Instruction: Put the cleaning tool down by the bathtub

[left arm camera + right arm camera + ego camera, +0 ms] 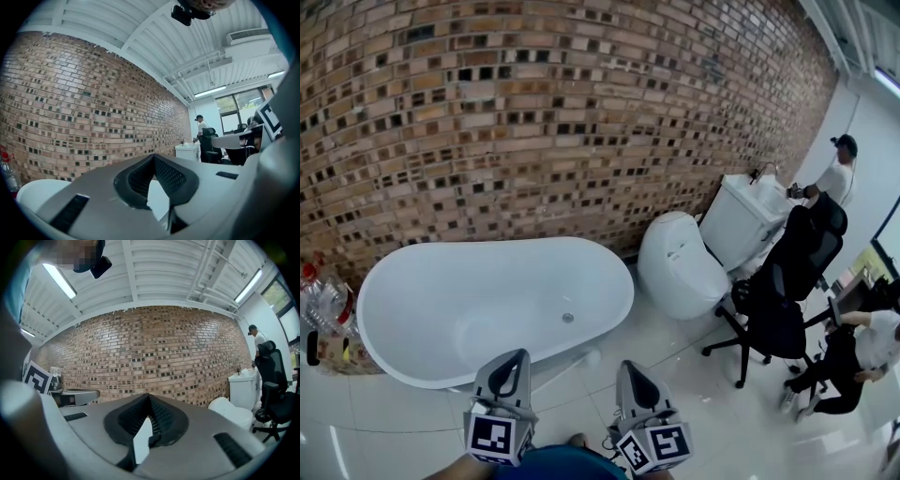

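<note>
Bright strip lights (60, 281), floor (394, 417) glare — fisheye edges warped, dark

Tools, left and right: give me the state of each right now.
Left tool: closed, jaw tips together, holding nothing.
Right tool: closed, jaw tips together, holding nothing.

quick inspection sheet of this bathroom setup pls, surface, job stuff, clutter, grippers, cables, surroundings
surface: glossy tiled floor
job's things: white bathtub, empty; pale stick on floor beside it, possibly the cleaning tool
clutter: bottles left of bathtub
grippers: left hand-held gripper and right hand-held gripper both shut, empty
cables: nothing seen
surroundings: brick wall, toilet, office chair, people at right
</note>
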Tool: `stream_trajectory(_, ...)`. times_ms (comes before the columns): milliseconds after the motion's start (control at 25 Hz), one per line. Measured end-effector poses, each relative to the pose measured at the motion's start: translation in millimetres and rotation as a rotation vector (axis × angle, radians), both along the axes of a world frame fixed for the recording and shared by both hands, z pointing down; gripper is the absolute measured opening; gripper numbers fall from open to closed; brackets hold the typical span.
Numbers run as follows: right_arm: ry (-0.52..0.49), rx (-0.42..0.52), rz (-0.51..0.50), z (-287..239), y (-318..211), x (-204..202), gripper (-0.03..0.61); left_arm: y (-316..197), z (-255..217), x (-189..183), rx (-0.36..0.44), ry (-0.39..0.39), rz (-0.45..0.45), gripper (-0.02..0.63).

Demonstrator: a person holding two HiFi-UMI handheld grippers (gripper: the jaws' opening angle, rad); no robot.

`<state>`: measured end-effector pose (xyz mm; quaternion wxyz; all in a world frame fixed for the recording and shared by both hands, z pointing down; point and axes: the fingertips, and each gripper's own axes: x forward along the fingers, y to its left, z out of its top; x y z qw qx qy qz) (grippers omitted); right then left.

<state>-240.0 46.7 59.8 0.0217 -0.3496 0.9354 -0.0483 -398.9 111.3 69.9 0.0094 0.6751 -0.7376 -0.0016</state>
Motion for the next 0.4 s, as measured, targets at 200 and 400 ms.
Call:
stream_trajectory(200,0.002,-0.013,-0.003,2.0,-2.8,-1.6,0.005,-3.3,0.9,0.5,-0.011,0.0,0.005,0.005)
stream_trajectory(400,0.005,-0.023,-0.003,6.1,-4.6,-0.5,0.005,-5.1,3.1,2.2,-0.013,0.003,0.008,0.005)
